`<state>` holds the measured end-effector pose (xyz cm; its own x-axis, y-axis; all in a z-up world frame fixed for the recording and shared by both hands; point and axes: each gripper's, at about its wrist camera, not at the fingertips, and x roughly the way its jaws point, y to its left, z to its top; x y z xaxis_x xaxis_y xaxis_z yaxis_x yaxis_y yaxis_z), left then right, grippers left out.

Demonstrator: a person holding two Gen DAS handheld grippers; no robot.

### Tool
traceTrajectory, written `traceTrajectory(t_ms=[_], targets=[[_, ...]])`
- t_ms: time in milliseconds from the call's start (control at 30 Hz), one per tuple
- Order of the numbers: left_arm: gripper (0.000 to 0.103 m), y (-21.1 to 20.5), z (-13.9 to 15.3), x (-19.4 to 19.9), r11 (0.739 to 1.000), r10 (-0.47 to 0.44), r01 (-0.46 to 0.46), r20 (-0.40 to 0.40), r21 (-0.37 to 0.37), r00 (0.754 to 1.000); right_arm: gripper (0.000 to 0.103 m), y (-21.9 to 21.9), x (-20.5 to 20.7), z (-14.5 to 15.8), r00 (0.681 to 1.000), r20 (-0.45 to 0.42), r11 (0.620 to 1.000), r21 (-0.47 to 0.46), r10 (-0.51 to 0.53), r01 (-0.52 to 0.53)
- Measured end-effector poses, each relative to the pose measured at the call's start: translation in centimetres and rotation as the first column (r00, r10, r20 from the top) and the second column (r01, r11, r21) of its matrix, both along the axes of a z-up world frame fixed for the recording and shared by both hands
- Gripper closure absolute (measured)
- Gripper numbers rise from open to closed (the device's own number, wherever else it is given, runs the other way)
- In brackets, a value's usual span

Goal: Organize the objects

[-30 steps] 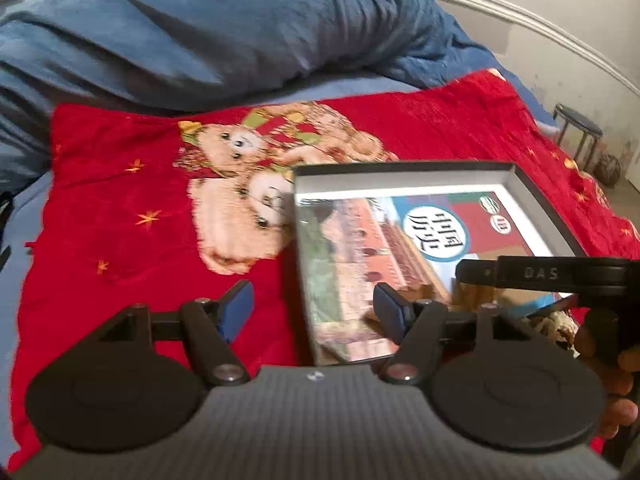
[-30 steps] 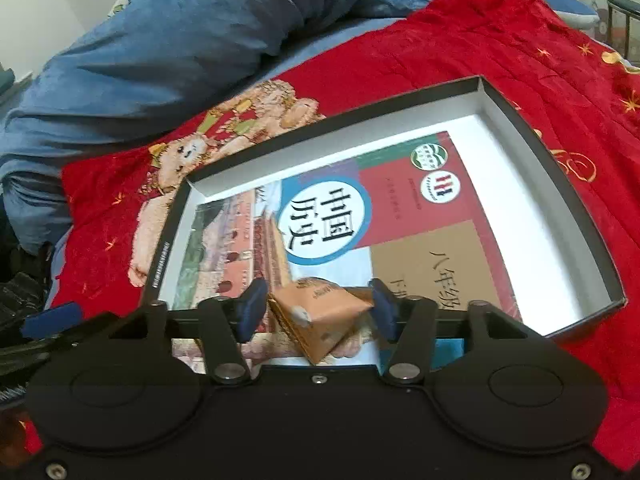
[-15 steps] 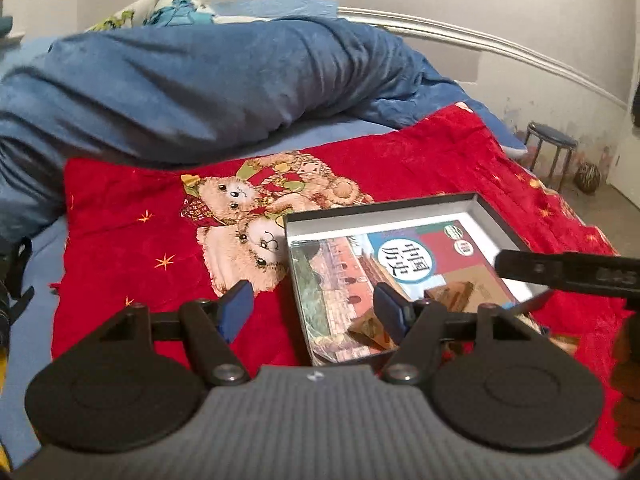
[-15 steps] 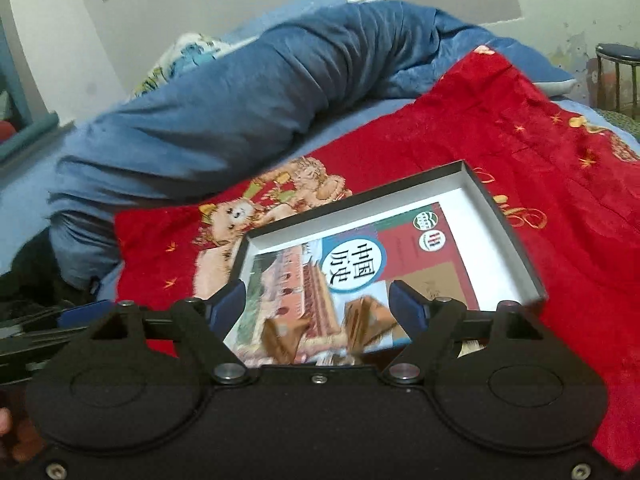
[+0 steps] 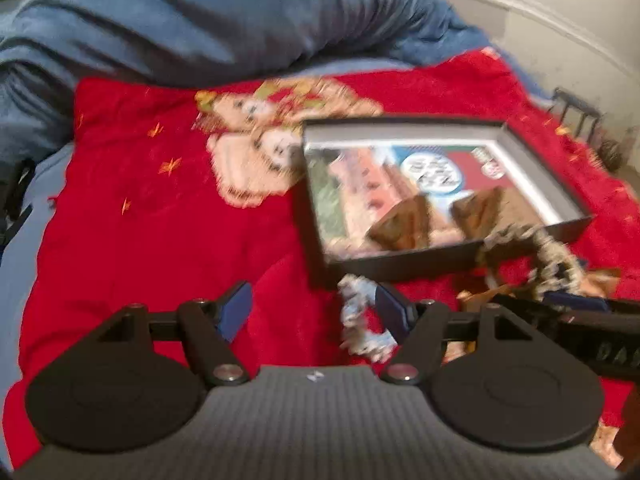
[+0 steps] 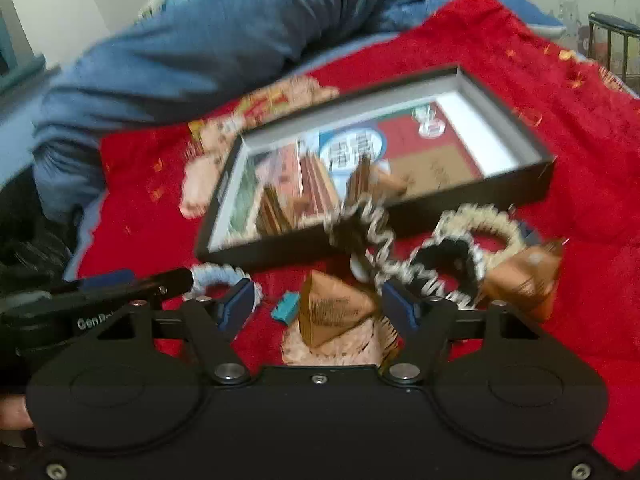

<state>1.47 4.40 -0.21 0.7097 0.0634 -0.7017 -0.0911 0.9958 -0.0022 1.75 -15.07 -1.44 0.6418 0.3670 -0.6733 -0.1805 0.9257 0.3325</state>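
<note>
Right wrist view, blurred: the right gripper hangs low over a red plush blanket with a teddy-bear print on a bed, its jaws spread wide and empty. Straight ahead between them sits a brown pyramid-shaped paper packet, not yet gripped. At one o'clock lie several coiled hair ties in white and black, and another brown packet at two o'clock. At twelve o'clock, farther off, a shallow black box with a colourful textbook inside already holds two brown packets. The step in hand looks like fetching the next loose item for the box; the next move probably calls for closing on the near packet's sloped faces. Left wrist view: the left gripper is also wide and empty, with a pale blue-white hair tie just beside its right finger.
</note>
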Motion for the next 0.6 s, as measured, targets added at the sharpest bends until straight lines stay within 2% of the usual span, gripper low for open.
traceTrajectory(t_ms=[133, 467, 600], targets=[[0.028, 0.5, -1.3, 0.4, 1.000, 0.006, -0.007, -0.058, -0.029, 0.998, 0.038, 1.4, 0.5, -1.2, 0.999, -0.029, 1.000, -0.022, 0.017, -0.018], [0.038, -0.1, -2.6, 1.5, 0.999, -0.014, 0.010, -0.091, -0.041, 0.996, 0.039, 1.8, 1.5, -2.8, 0.998, -0.068, 0.998, -0.057, -0.001, -0.003], [0.047, -0.1, -2.9, 1.9, 0.997, -0.026, 0.020, -0.095, -0.069, 0.995, 0.040, 2.3, 1.9, -3.2, 0.998, -0.063, 0.997, -0.080, 0.007, -0.012]])
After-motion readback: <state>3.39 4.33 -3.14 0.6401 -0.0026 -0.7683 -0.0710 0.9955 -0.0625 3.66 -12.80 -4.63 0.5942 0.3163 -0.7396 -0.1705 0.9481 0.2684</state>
